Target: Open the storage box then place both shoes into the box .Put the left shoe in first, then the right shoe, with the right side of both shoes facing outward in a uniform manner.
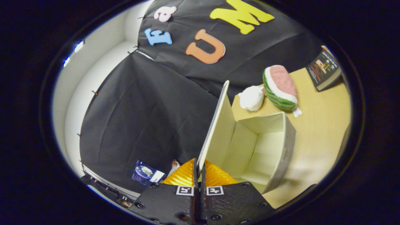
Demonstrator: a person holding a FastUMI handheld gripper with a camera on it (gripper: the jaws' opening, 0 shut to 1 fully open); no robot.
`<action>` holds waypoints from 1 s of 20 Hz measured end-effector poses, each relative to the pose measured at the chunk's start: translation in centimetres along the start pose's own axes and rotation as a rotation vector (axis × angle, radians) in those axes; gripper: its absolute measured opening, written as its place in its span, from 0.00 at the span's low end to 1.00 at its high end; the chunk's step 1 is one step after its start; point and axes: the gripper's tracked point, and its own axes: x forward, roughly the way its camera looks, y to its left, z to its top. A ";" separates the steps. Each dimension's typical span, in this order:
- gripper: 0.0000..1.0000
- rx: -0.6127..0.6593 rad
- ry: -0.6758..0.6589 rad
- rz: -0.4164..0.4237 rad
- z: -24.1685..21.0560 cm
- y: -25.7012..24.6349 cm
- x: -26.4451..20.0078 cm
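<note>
Tabletop (318, 131) holds the open storage box (265, 150), tongs (199, 170) clenched on its raised lid's (215, 125) edge.

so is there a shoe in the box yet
No, the box is bare inside while the gripper is shut on its raised lid.

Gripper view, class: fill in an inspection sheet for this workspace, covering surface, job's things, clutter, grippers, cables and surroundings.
Surface: light wooden table.
Job's things: storage box open and empty inside; its lid raised; shoes nothing seen.
Clutter: watermelon toy, white soft lump and book beyond the box.
Grippers: hand-held gripper shut on the lid's edge.
Cables: nothing seen.
Surroundings: black cloth wall, small card at its foot.
</note>
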 end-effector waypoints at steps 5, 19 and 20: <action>0.14 -0.158 0.022 0.002 -0.2 5.3 5.1; 0.84 -0.362 0.068 -0.061 -3.8 9.4 14.4; 0.84 -0.370 0.056 -0.081 -3.8 9.2 14.3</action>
